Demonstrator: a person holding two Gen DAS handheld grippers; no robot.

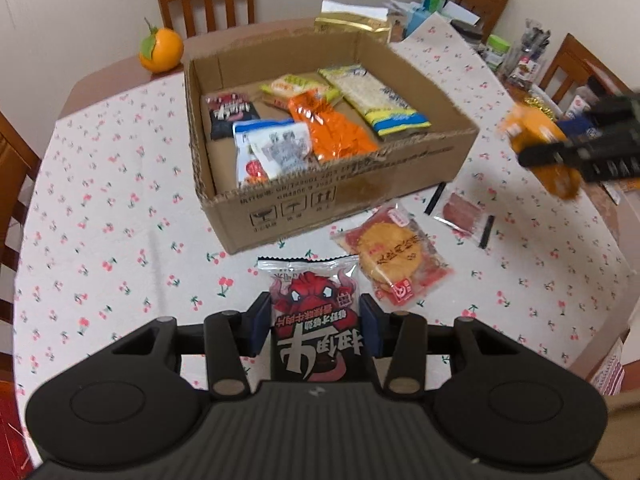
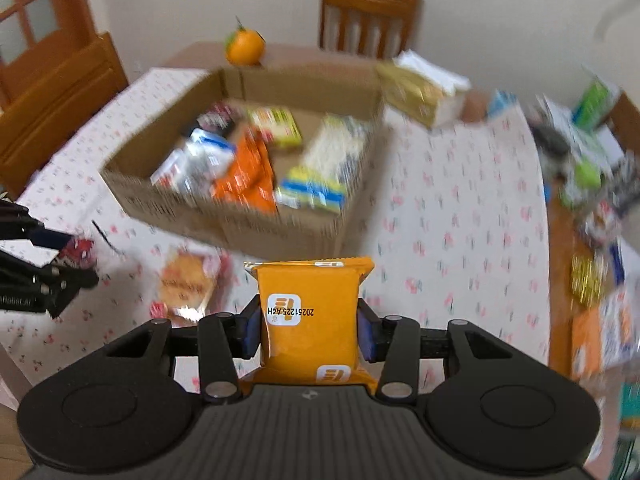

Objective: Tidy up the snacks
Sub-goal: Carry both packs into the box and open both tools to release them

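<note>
Both grippers are loaded — the left gripper has its blue pads pinched on one black-and-clear snack packet printed with a red bull face, held up off the table, while the right gripper squeezes one plain orange foil snack packet with a white logo square, also in the air. Ahead of them sits one open brown cardboard box in the middle of the round table under a white cherry-print tablecloth, and I count six packets inside: one black-and-red, one blue-and-white, one clear-and-grey, one crinkled orange, one yellow-green and one long pale packet with blue and yellow ends. Two snacks lie on the cloth just beside the box's near wall — one red packet showing a round golden cracker and one small clear packet of reddish meat slices. One orange fruit with green leaves stands at the table's far left edge. Beyond the box, one gold foil bag; clutter crowds the far right edge, too blurred to count.
</note>
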